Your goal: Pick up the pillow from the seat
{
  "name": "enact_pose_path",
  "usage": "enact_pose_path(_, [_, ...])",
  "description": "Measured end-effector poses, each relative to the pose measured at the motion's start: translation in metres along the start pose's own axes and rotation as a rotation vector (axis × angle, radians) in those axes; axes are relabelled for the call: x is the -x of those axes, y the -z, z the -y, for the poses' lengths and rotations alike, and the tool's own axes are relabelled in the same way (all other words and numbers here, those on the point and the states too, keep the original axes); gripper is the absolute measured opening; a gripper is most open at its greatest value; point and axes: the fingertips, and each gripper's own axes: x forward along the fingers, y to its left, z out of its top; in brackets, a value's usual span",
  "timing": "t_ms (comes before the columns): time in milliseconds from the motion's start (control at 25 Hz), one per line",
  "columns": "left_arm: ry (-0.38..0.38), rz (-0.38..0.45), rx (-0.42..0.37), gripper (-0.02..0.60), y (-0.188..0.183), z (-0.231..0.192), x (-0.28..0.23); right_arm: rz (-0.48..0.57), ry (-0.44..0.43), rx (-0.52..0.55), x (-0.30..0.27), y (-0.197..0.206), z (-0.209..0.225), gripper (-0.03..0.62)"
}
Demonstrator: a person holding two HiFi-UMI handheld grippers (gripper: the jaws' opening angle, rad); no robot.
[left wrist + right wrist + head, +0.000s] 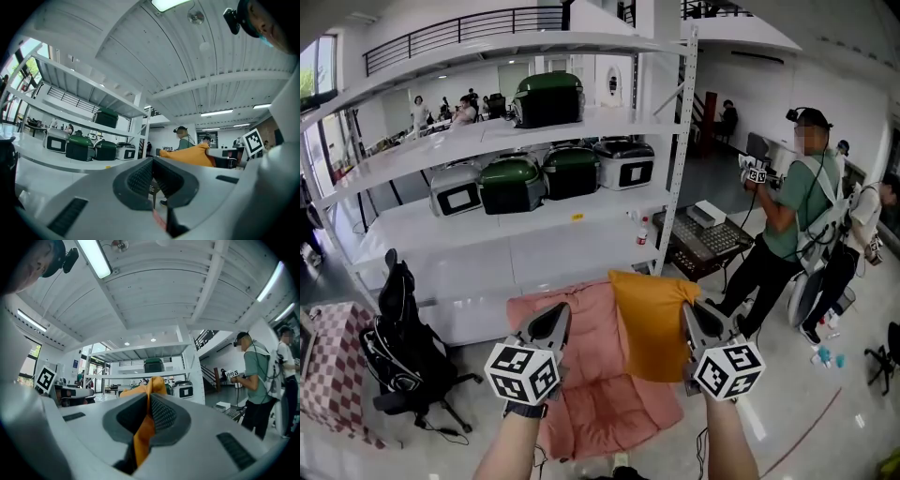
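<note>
Pillow (654,323) in the grip: the mustard-orange cushion hangs from the right gripper (690,311), pinched at its right edge. In the right gripper view the two dark ribbed pads are pressed together on a fold of orange fabric, which runs down between them and bunches up above the tips. So that claw is clamped on the pillow, no question.

Over on the other side, the left gripper (557,315) has its jaws closed tip to tip with nothing caught between them. It sits just left of the pillow, not touching it, and its own view shows the cushion floating off to the right against the room.

Below both of them is the seat (591,398), draped in pink. The pillow covers the seat's upper right part in the head view, and whether its lower corner is clear of the pink cover cannot be told from there.

Behind the seat runs a long white shelving rack (680,122). Its shelves carry green-lidded appliances (510,183) and a few white ones. A black office chair (403,347) stands left of the seat, with a checked cloth (333,366) at the far left edge. To the right a person in a green shirt (795,202) stands well apart, holding another marker-cube gripper
</note>
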Motion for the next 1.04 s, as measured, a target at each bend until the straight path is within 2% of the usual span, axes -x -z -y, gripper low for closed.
enact_pose_path(1040, [0.020, 0.002, -0.001, 0.005, 0.002, 0.008, 0.005, 0.011, 0.001, 0.018, 0.010, -0.003, -0.011, 0.017])
